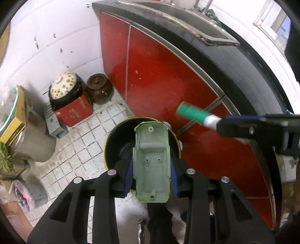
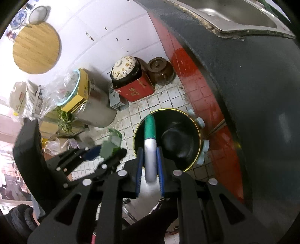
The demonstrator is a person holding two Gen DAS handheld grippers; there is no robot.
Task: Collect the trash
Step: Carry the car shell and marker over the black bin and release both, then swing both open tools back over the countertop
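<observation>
My left gripper (image 1: 151,169) is shut on a pale green plastic toy-car shell (image 1: 151,159), held over the round black bin with a gold rim (image 1: 112,138) on the tiled floor. My right gripper (image 2: 150,163) is shut on a silver tube with a green cap (image 2: 150,142), its green end over the bin's mouth (image 2: 187,150). In the left wrist view the right gripper (image 1: 223,124) comes in from the right with the tube (image 1: 195,114) just above and right of the bin. In the right wrist view the left gripper (image 2: 105,153) with the green shell (image 2: 109,148) is left of the bin.
A red cabinet front (image 1: 159,75) under a black counter (image 1: 243,65) with a steel sink (image 1: 187,16) runs along the right. A floral-lidded pot on a red tin (image 1: 69,97), a brown jar (image 1: 99,88), a grey crate (image 1: 54,123) and a steel pot (image 2: 97,108) stand at the wall.
</observation>
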